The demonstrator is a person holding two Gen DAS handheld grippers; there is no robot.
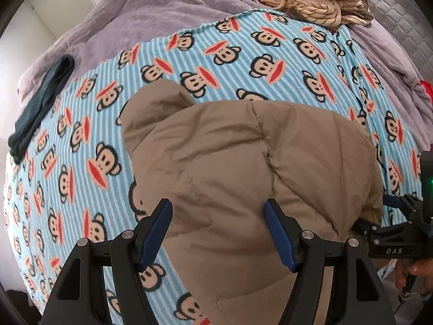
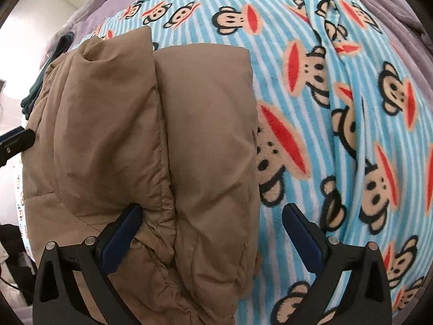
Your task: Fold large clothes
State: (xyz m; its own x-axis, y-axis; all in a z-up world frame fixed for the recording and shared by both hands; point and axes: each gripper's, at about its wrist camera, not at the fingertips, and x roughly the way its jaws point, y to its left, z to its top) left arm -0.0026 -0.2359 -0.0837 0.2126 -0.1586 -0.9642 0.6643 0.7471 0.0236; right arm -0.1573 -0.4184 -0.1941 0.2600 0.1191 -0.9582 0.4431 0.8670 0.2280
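Left tool (image 1: 217, 233) and right tool (image 2: 212, 237) gape over brown jacket (image 1: 243, 162).

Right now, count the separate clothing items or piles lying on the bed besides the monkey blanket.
3: tan puffer jacket in the middle, dark garment at left, beige knit pile at the far edge; more may be hidden.

Both cameras look steeply down from close above a bed. The left wrist view faces the puffy tan quilted jacket (image 1: 243, 168) on the blue-striped monkey-print fleece blanket (image 1: 81, 162), reaching a heap of beige knitwear (image 1: 311, 2) at the far edge. The right wrist view sits nearer, sharing that jacket (image 2: 151, 140) and blanket (image 2: 338, 108).
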